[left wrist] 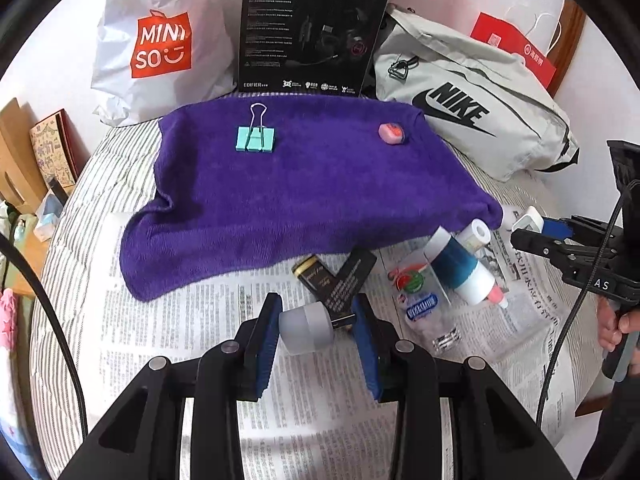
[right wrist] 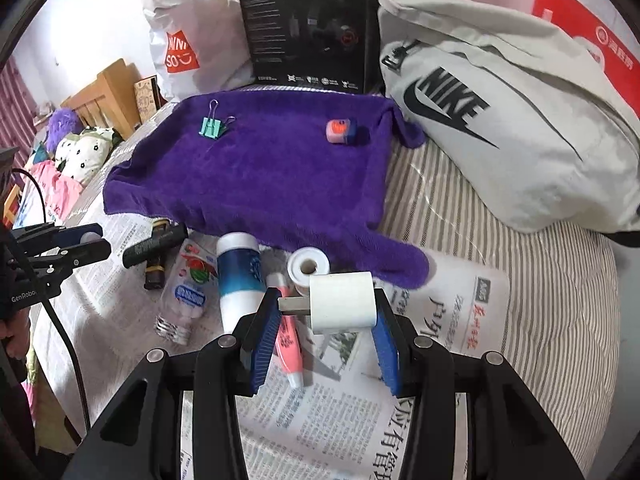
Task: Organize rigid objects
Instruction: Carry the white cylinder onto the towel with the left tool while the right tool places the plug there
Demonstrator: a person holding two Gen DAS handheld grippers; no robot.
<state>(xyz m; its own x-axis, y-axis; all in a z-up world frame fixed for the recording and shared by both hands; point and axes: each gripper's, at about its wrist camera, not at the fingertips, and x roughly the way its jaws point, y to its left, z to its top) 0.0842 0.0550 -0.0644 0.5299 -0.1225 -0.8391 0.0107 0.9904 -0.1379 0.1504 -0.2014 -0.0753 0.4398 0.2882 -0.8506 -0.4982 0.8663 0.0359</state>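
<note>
My left gripper (left wrist: 316, 320) is shut on a small frosted grey jar (left wrist: 306, 330), held just above the newspaper. My right gripper (right wrist: 326, 312) is shut on a white plug adapter (right wrist: 342, 304) with metal prongs; it also shows in the left wrist view (left wrist: 528, 220). A purple towel (left wrist: 296, 184) lies ahead. On it sit a teal binder clip (left wrist: 255, 138) at the far left and a pink and blue eraser (left wrist: 392, 133) at the far right. Loose items lie on the newspaper: a black box (left wrist: 350, 280), a blue and white bottle (left wrist: 460, 264), a clear plastic bottle (left wrist: 424, 312), a pink tube (right wrist: 288, 348), a white roll (right wrist: 308, 268).
A Miniso bag (left wrist: 160, 44), a black headset box (left wrist: 312, 28) and a grey Nike bag (left wrist: 472, 104) stand behind the towel. A striped bedsheet (right wrist: 520, 280) lies under the newspaper (left wrist: 200, 320). Wooden furniture (left wrist: 16, 152) is at the left.
</note>
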